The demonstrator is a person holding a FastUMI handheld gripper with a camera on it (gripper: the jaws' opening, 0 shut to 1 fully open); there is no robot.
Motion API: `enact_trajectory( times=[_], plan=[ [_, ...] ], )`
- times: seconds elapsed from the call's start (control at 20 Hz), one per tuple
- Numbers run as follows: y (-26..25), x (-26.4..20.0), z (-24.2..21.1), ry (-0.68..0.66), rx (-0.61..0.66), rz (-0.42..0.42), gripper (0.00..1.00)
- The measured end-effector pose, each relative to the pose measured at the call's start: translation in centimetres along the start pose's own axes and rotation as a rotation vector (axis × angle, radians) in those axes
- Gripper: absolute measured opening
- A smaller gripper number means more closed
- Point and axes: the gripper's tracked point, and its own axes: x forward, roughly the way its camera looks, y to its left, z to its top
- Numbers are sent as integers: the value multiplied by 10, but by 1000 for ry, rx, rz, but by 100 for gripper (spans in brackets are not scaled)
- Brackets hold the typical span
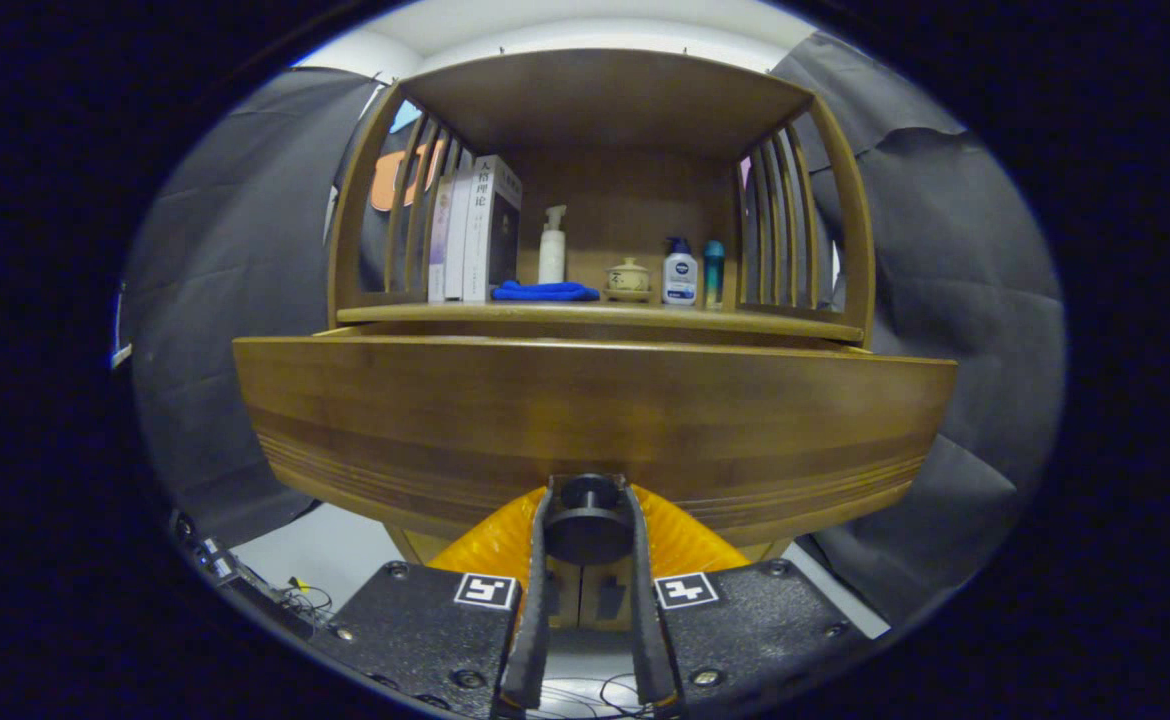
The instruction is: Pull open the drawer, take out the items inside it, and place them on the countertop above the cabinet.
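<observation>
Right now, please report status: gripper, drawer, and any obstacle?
Gripper shut on drawer knob. Drawer front pulled out from under the countertop. Inside not visible. Nothing in the way.

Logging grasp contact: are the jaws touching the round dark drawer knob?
Touching. In the gripper view, the round dark knob on the wooden drawer front sits between the gripper jaws, each pressed against one side, no gap visible.

Shelf above has some books [473, 232] standing at the left, a folded blue cloth [545, 291] next to them, then a white pump bottle [552, 246], a little lidded ceramic pot [629, 279], another white bottle [680, 272] and a teal tube [713, 272].
</observation>
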Motion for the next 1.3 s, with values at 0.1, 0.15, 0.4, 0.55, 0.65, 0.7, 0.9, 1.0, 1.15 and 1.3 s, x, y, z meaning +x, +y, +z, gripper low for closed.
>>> enact_trajectory(
  times=[0.1, 0.15, 0.4, 0.55, 0.65, 0.7, 0.9, 1.0, 1.15, 1.3],
  plan=[
    [4, -9, -2, -5, -21, 13, 37],
    [4, -14, -5, 0, -24, 11, 37],
    [6, -27, -10, -4, -17, 25, 37],
    [6, -35, -13, 4, -1, 36, 37],
    [7, -39, -15, 6, -21, 46, 37],
    [6, -40, -17, 8, -25, 51, 37],
    [6, -43, -18, 60, -35, 72, 38],
    [6, -52, -8, 43, -32, 77, 45],
    [14, -70, 16, 17, -60, 123, 60],
    [26, -84, 56, -20, -60, 183, 78]
  ],
)
